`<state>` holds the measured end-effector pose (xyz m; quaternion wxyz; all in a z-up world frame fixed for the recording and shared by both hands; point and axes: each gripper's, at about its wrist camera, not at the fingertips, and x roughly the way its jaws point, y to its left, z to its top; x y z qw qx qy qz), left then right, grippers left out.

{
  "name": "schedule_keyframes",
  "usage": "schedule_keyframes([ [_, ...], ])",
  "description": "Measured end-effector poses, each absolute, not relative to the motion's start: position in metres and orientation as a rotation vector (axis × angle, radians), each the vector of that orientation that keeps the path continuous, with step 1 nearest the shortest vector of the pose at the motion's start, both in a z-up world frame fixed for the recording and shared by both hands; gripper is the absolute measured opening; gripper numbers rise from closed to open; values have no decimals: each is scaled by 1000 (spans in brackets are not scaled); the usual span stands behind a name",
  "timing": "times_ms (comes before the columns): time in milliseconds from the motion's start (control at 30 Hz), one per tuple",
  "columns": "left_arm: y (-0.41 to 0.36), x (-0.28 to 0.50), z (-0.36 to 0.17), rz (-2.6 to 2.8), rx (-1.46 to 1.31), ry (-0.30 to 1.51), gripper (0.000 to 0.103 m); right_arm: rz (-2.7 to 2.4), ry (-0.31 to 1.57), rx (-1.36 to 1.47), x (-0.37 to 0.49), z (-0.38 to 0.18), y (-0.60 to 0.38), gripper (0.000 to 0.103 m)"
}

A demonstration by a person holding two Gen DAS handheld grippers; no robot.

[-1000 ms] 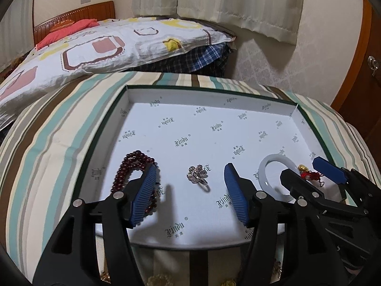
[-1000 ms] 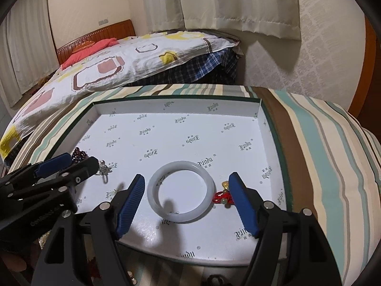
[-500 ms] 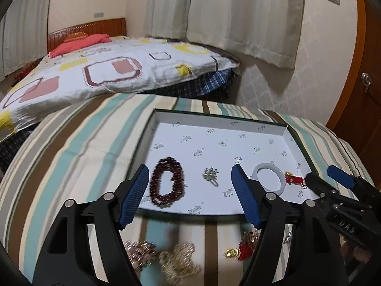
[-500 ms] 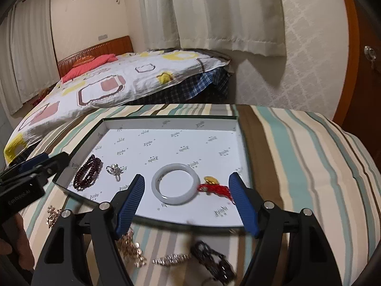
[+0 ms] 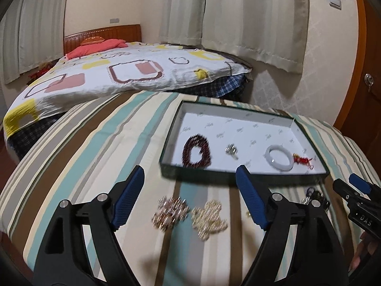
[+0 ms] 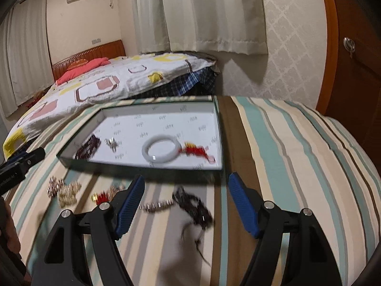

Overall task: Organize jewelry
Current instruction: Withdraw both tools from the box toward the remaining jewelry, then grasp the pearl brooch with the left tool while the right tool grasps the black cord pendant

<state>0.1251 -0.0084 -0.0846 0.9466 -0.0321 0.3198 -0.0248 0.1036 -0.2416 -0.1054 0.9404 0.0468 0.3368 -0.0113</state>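
A shallow white-lined box (image 5: pixel 240 178) (image 6: pixel 140 166) on a striped cloth holds a dark red bead bracelet (image 5: pixel 196 151) (image 6: pixel 87 147), a silver brooch (image 5: pixel 231 150) (image 6: pixel 112 143), a white bangle (image 5: pixel 279 157) (image 6: pixel 162 150) and a red-and-gold charm (image 5: pixel 302 160) (image 6: pixel 196 151). On the cloth before the box lie two gold-toned pieces (image 5: pixel 169 212) (image 5: pixel 209 219), a red charm (image 6: pixel 102 196), a silver chain (image 6: pixel 156 205) and a black bead string (image 6: pixel 194 208). My left gripper (image 5: pixel 190 197) is open above the gold pieces. My right gripper (image 6: pixel 187 205) is open above the black string.
The striped cloth (image 5: pixel 100 147) covers a rounded surface that drops off at left and right. A bed with a patterned quilt (image 5: pixel 133 71) lies behind it. A wooden door (image 6: pixel 352 54) is at the right. Curtains hang on the back wall.
Both grippers have pulled back and up from over the box. The loose jewelry on the cloth in front of the box has come into view. Both stay open and empty.
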Motion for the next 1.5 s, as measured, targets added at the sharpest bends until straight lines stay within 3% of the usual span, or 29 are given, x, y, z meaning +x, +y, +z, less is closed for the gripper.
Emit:
schedule_keyframes([
  [500,15,103,-110,12,-64,714,77,-45,820,101,110,-137,-254,71],
  [700,14,107,-118,11,-57,739,78,-42,873,111,120,-147,-258,60],
  [800,15,110,-122,13,-57,756,78,-37,900,112,123,-152,-259,48],
  [933,15,115,-127,16,-63,777,77,-23,899,115,121,-151,-260,21],
  [1367,22,135,-144,14,-48,860,75,-7,899,137,121,-150,-262,21],
  [1500,21,143,-149,-13,-57,902,65,-5,899,138,121,-150,-262,21],
])
